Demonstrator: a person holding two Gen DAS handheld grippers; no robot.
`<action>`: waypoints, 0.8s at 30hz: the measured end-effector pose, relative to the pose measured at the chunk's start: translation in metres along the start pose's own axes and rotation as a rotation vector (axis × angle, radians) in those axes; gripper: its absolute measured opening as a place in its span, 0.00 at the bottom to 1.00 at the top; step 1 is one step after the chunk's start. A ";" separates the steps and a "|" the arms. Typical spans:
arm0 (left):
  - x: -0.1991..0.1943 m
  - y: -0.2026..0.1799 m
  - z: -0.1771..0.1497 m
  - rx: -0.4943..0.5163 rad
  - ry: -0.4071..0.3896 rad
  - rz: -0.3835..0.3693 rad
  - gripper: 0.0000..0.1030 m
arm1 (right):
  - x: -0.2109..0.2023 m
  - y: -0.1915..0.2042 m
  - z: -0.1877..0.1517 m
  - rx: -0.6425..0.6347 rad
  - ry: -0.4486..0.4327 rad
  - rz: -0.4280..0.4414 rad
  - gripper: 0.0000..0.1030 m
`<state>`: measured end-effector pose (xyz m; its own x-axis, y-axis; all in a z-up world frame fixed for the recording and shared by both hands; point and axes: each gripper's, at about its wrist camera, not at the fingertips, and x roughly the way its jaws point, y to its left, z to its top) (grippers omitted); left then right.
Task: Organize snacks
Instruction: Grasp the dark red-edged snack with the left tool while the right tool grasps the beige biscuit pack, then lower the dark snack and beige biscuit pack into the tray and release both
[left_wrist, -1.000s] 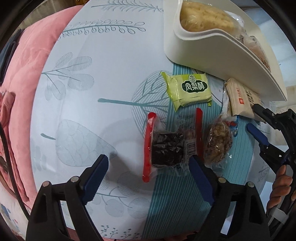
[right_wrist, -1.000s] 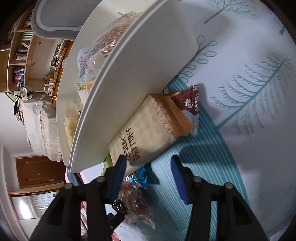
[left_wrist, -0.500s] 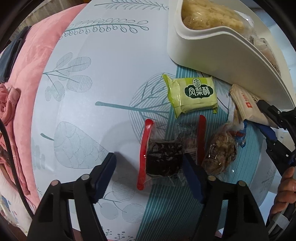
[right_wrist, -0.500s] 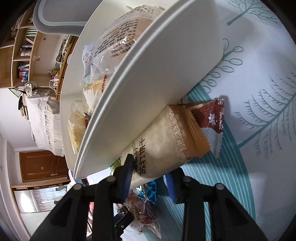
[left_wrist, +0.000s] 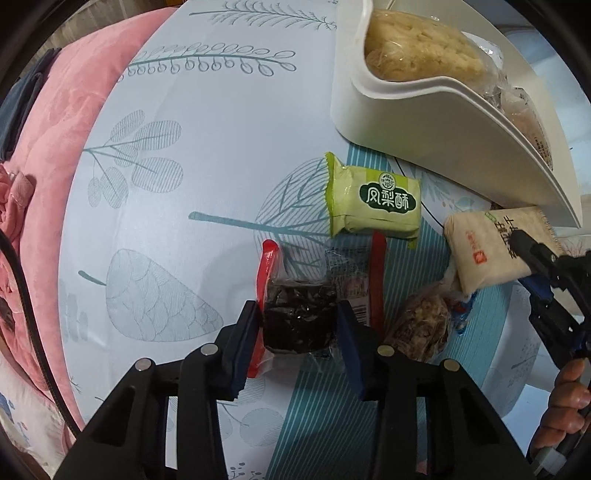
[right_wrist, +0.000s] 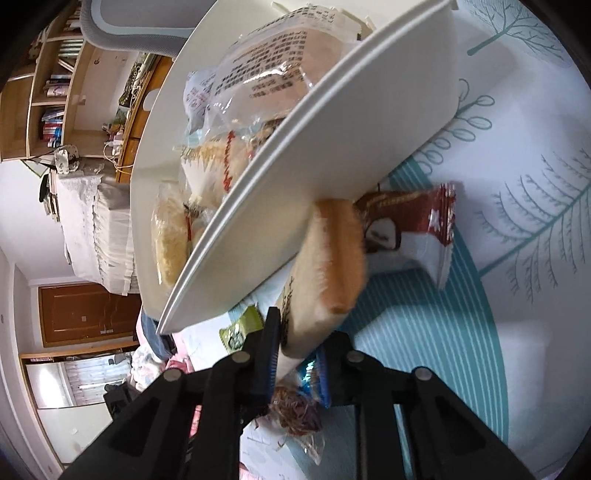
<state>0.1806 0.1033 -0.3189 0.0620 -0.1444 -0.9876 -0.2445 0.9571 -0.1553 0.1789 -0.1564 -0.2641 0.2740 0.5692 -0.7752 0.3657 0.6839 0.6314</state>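
Snacks: both claws just closed, each on a packet, beside the white bin (left_wrist: 436, 122).
Left claw (left_wrist: 295, 325) grips the dark clear-wrapped snack (left_wrist: 299, 317) lying on the counter (left_wrist: 207, 122); right claw (right_wrist: 295, 354) pinches the beige cracker pack (right_wrist: 325, 273) at the bin's foot. Judgement: lift straight, clear the rim, release over free space inside.

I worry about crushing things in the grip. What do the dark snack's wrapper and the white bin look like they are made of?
Dark snack's wrapper: thin clear plastic film with red edges, judging by its crinkles, glare and the visible contents. White bin: probably rigid moulded plastic, smooth and matte, with an even rolled rim.
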 end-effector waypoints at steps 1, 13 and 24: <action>-0.002 0.004 -0.003 0.001 0.002 -0.004 0.39 | -0.001 0.002 -0.002 -0.002 0.003 -0.001 0.15; -0.026 0.054 0.016 -0.074 -0.030 -0.037 0.39 | -0.009 0.038 -0.035 -0.087 0.066 0.024 0.13; -0.106 0.068 0.075 -0.087 -0.172 -0.046 0.39 | -0.035 0.083 -0.049 -0.272 0.017 0.144 0.13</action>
<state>0.2294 0.2028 -0.2228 0.2374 -0.1353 -0.9619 -0.3203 0.9240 -0.2090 0.1561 -0.0975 -0.1837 0.2897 0.6754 -0.6781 0.0715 0.6912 0.7191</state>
